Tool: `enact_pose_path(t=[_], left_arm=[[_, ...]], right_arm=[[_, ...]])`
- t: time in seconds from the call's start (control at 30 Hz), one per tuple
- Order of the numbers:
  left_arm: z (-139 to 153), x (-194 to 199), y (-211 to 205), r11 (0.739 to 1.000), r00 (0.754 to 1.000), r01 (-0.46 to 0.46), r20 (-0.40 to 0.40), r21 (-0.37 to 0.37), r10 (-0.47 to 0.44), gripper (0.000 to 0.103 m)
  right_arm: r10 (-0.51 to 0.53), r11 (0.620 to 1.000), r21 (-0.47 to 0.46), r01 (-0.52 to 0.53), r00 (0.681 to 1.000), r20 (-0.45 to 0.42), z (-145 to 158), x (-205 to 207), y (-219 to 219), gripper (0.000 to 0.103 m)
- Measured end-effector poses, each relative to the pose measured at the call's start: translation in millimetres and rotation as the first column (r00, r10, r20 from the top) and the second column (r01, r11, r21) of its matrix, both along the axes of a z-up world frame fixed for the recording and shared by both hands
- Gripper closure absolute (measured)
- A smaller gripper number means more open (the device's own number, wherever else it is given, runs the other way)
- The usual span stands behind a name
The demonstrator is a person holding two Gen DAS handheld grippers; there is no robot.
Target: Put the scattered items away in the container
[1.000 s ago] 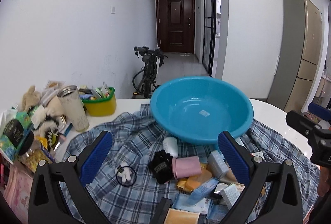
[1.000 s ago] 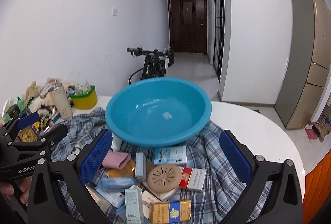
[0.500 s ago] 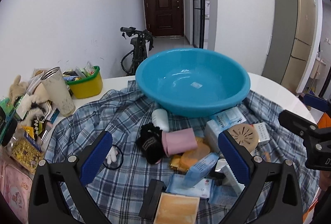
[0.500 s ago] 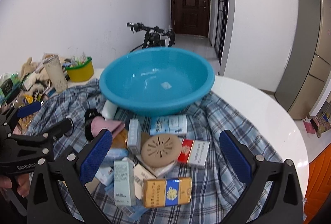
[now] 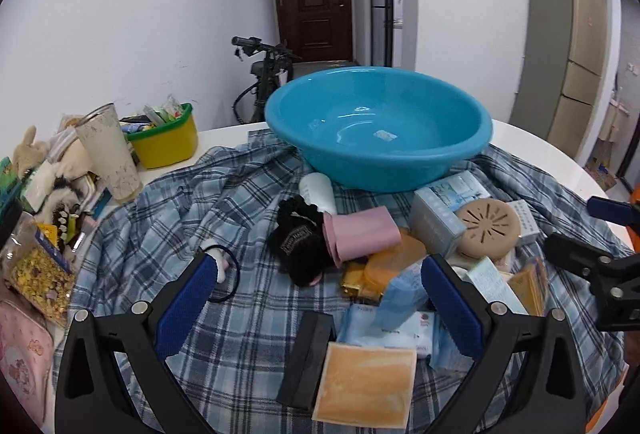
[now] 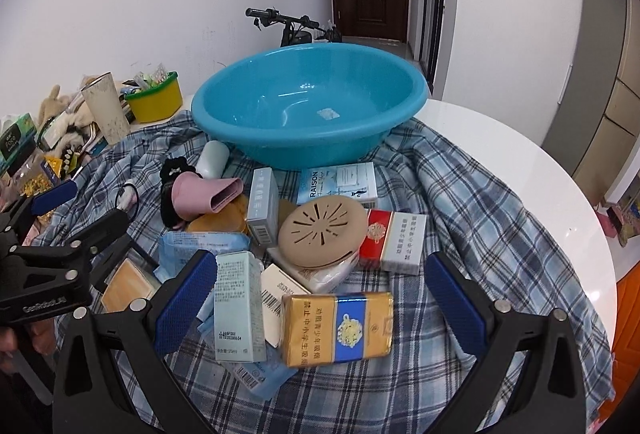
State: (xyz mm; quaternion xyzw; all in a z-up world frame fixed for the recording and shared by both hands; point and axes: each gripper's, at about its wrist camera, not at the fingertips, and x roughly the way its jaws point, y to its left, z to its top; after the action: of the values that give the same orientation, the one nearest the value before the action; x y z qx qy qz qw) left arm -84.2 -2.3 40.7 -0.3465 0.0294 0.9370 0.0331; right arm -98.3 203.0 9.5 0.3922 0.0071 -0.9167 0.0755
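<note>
From the left wrist camera, the left gripper (image 5: 318, 290) had its two blue fingers spread wide apart, with nothing held between them. It hung over a blue checked cloth (image 5: 168, 226) covered in little things. A big blue bowl (image 5: 378, 125) sat at the back of the cloth, empty apart from a small sticker inside. In front of it lay a pink roll (image 5: 360, 236) touching a black fuzzy thing (image 5: 298, 246), and a round tan lid (image 5: 489, 230) leaned on some boxes. A flat orange packet (image 5: 366, 380) lay closest to the camera. From the right wrist camera, the right gripper (image 6: 318, 290) was wide open too — its fingers held nothing. Just below it lay a gold and blue pack (image 6: 338, 328), a pale blue box (image 6: 239, 308) and a red and white pack (image 6: 394, 240). The bowl (image 6: 308, 107) stood behind the pile — nothing from the pile was in it.
</note>
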Motion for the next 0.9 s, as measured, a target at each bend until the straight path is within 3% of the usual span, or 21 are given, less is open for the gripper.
enact_pose_path(t=[0.17,0.27,0.4,0.67,0.9], left_arm=[[12.1,13.5,-8.3,0.998,0.994,-0.055,-0.096,0.038,0.059,0.000],[18.9,14.9,-13.8,0.996,0.993,-0.064,-0.098,0.062,0.069,0.000],[21.1,18.4,-11.9,0.998,0.990,-0.067,-0.123,0.021,0.069,0.000],[8.5,21.0,-4.6,0.998,0.997,0.034,-0.077,0.045,-0.031,0.000],[-3.6,20.5,-2.4,0.999,0.998,0.047,-0.040,0.017,-0.046,0.000]], right_arm=[[-0.002,1.000,0.008,0.002,1.000,-0.014,1.0,3.2,-3.7,0.000],[-0.003,1.000,0.016,0.003,1.000,-0.027,3.0,5.9,-5.2,0.000],[-0.006,1.000,0.021,0.007,0.999,-0.035,2.4,8.4,-4.5,0.000],[-0.016,0.999,0.028,0.017,0.999,-0.035,-0.7,12.3,-1.1,0.000],[-0.036,0.999,0.014,0.036,0.999,-0.029,-4.0,12.7,5.5,0.000]])
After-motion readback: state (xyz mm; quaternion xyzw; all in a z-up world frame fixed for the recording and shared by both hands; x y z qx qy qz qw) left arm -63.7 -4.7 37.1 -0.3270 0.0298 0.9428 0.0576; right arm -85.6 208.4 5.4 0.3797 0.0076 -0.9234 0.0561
